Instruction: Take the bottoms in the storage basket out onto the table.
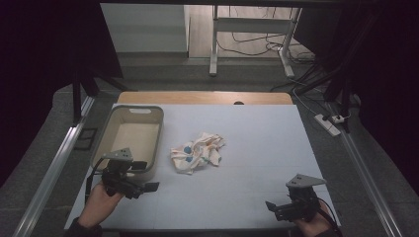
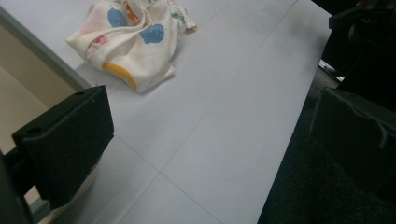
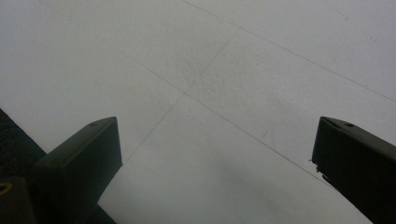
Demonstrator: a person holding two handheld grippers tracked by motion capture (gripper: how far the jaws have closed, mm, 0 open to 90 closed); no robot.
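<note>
A crumpled white cloth [image 1: 196, 152] with blue and orange prints lies near the middle of the pale table mat [image 1: 257, 148]. A beige basket [image 1: 159, 129] stands empty to its left. My left gripper [image 1: 143, 190] hovers just in front of the basket's near end, held open and pointing right. In the left gripper view the cloth [image 2: 133, 42] lies ahead beyond the spread jaws of my left gripper [image 2: 210, 140], with the basket wall [image 2: 28, 84] alongside. My right gripper [image 1: 274, 210] rests low at the mat's near right, open. In the right gripper view nothing but bare mat lies between the jaws of my right gripper [image 3: 217, 168].
The table's far wooden edge [image 1: 205, 97] borders the mat. Metal rails [image 1: 54, 168] run along both sides. On the floor to the right lies a power strip [image 1: 328, 124] with cables. White desk legs [image 1: 214, 49] stand behind the table.
</note>
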